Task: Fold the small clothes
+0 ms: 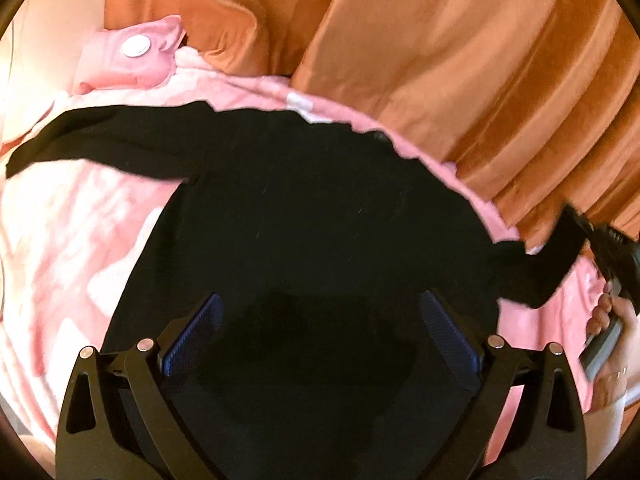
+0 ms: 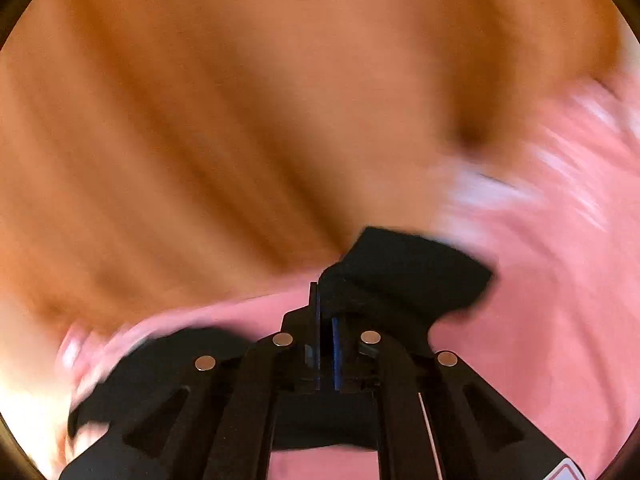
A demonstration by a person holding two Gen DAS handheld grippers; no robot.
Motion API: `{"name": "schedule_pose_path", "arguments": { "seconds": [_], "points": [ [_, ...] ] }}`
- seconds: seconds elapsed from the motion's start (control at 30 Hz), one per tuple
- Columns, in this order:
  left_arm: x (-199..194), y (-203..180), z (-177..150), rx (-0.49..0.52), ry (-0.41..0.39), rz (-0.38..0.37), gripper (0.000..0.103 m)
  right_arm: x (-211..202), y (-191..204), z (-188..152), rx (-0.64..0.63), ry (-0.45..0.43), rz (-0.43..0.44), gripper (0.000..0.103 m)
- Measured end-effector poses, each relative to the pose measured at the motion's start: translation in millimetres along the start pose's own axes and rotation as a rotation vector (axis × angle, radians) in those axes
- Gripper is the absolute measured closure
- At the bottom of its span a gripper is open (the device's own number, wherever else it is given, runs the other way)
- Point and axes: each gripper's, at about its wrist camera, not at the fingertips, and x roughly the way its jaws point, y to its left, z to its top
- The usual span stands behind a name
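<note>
A black long-sleeved top [image 1: 304, 208] lies spread on a pink blanket [image 1: 60, 240]. Its left sleeve [image 1: 100, 140] stretches out to the left. My left gripper [image 1: 320, 320] is open, with blue pads [image 1: 192, 332], and hovers over the top's lower body, holding nothing. My right gripper [image 2: 326, 308] is shut on the top's right sleeve [image 2: 412, 272] and holds it lifted off the blanket; it also shows in the left wrist view [image 1: 612, 252] at the right edge with the sleeve end [image 1: 536, 276] hanging from it. The right wrist view is blurred.
Orange curtains [image 1: 440, 60] hang close behind the bed. A pink pillow with a white round button [image 1: 136, 46] lies at the back left. The pink blanket [image 2: 540, 320] fills the lower right of the right wrist view. The person's hand [image 1: 612, 320] holds the right gripper's handle.
</note>
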Motion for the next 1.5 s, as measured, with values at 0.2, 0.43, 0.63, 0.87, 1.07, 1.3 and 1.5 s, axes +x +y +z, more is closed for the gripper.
{"name": "schedule_pose_path", "arguments": {
  "seconds": [0.2,0.43,0.63,0.87,1.07,1.3,1.5],
  "points": [
    [23.3,7.3,30.6,-0.093,0.01,-0.124,0.005,56.1,160.2,-70.3,-0.303,0.193,0.31,0.075],
    [87.5,44.8,47.5,-0.236,0.085,-0.153,0.005,45.9,71.8,-118.3,-0.132,0.222,0.073,0.057],
    [124.4,22.7,55.1,-0.202,0.095,-0.137,0.016,69.6,14.2,-129.2,0.048,0.296,0.006,0.053],
    [141.9,1.4,66.5,-0.167,0.145,-0.286,0.097,93.2,12.0,-117.4,0.105,0.274,0.007,0.047],
    [99.4,22.1,99.4,-0.128,-0.005,-0.254,0.098,82.0,22.7,-125.2,0.001,0.25,0.012,0.047],
    [126.9,50.2,80.6,-0.125,0.095,-0.175,0.097,95.2,34.4,-130.8,-0.056,0.266,0.01,0.092],
    [136.0,58.9,71.0,-0.141,0.108,-0.189,0.097,87.4,14.1,-113.4,0.013,0.232,-0.027,0.096]
  ]
}}
